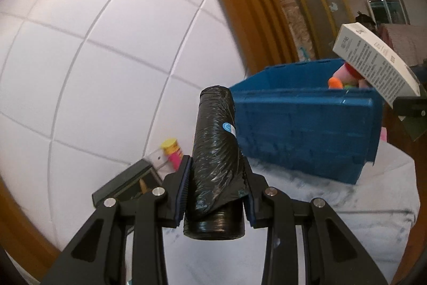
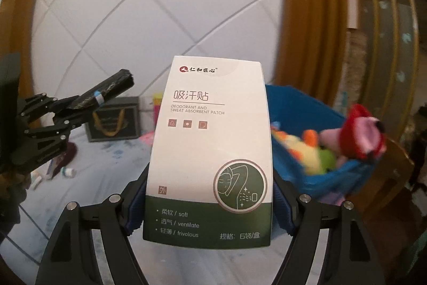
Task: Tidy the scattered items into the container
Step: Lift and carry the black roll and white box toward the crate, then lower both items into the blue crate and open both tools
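Presently both grippers are loaded and raised above the table (image 1: 373, 194). Left gripper (image 1: 217, 183): jaws clamped on a roll of black bin bags (image 1: 216, 140), which stands nearly upright between the blue-edged pads (image 1: 184, 186), its lower end projecting toward the camera and its upper end just left of the blue bin (image 1: 307, 130). A small blue-and-white label sits on the roll's side.

Right gripper (image 2: 210, 205): jaws set wide and pressed on the two long edges of a white-and-green box (image 2: 210, 151) marked "Deodorant and sweat absorbent patch" (printed face toward the camera). From the left wrist view the same box appears tilted above the bin's right end.

Blue bin: resting on the pale, smudged table surface, tilted in both views. Contents visible are soft toys (image 2: 352, 135), among them a red-and-pink one at the rim and yellow, orange and green pieces lower down; detail is blurred.

Items on the table outside the bin: a yellow-capped pink tube (image 1: 172, 151) near the tiled wall (image 1: 106, 44), a dark framed box (image 2: 114, 119) with a gold cord shape on its face, and several small bottles (image 2: 66, 172) at the left edge (too blurred to identify).
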`<state>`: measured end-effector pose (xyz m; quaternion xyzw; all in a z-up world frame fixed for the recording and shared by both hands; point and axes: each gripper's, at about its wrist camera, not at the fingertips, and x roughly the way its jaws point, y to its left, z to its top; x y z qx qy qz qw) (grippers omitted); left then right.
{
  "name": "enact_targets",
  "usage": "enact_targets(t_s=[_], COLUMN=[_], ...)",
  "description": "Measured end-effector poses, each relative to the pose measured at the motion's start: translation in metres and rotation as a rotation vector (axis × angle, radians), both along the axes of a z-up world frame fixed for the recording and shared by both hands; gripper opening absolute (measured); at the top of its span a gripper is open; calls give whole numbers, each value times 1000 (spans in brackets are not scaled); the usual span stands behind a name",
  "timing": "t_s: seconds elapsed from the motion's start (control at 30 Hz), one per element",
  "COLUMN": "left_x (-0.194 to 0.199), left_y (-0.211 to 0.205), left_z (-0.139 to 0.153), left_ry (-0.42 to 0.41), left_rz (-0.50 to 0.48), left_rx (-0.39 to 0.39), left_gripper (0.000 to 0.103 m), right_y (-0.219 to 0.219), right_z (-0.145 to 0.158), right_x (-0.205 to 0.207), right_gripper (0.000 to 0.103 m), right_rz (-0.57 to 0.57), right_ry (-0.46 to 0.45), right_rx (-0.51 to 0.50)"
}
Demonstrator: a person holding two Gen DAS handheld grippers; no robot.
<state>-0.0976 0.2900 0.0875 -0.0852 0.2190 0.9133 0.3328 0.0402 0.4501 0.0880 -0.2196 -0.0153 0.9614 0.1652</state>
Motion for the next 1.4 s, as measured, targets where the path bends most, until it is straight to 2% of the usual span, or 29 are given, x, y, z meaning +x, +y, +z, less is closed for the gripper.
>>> enact_targets(t_s=[0.2,0.4,0.57,0.7,1.03,1.4], left_x=[22,39,39,28,-10,-31], left_y=[62,137,205,254,321,352], left_z=[25,48,58,69,80,78], left_ry=[41,48,47,27,-22,-41], left_rz=[7,0,12,16,39,72], left_rx=[35,81,92,72,28,23], left_gripper=[34,34,34,34,34,34], right_y=[67,159,229,273,320,339], right_z=[20,47,65,77,78,80], right_x=[36,53,33,6,-62,-91], right_gripper=[77,77,77,77,77,77], right_rz=[-30,-26,8,26,47,55], right_ry=[59,63,43,37,-6,-17], right_rx=[6,40,31,-5,-56,-82])
